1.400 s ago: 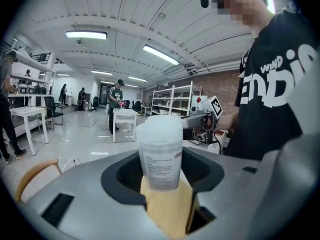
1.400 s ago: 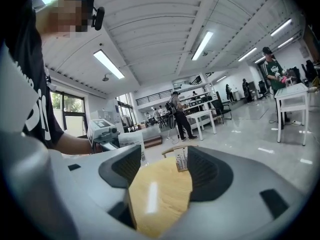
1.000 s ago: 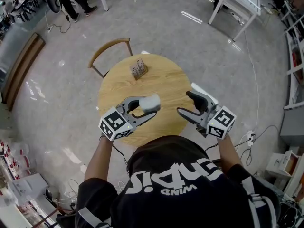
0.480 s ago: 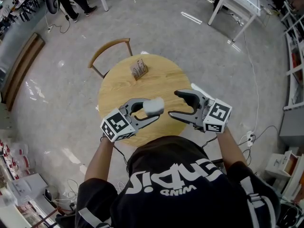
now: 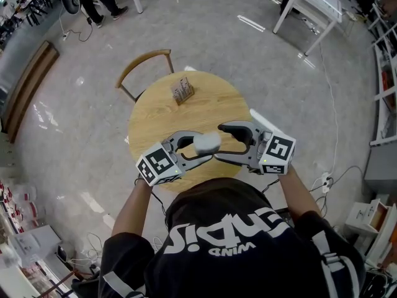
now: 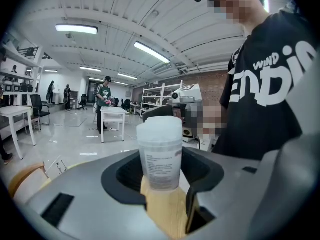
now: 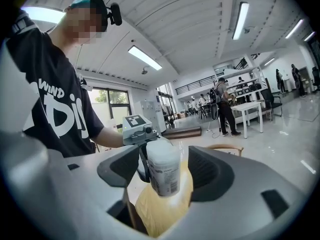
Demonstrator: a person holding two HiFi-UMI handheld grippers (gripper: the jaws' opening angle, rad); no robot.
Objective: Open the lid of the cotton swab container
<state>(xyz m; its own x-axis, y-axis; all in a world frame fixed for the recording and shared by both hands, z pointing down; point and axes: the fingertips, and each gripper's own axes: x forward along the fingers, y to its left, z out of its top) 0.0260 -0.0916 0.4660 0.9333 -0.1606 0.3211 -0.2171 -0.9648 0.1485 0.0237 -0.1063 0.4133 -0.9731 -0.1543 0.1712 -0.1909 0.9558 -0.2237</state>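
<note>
Pinching the cotton swab container [image 5: 206, 143] by its body with the left gripper [image 5: 201, 146], aloft over the round wooden table [image 5: 155, 113]. Straddling it from the opposite side with the right gripper [image 5: 221, 143], jaws spread, a gap on either side, no bite yet. Lid [image 6: 160, 128] on and seated flush, so nothing opened so far. Pick-up and presenting done, by the look of it. Left to do: closing on the cap and working it free.
</note>
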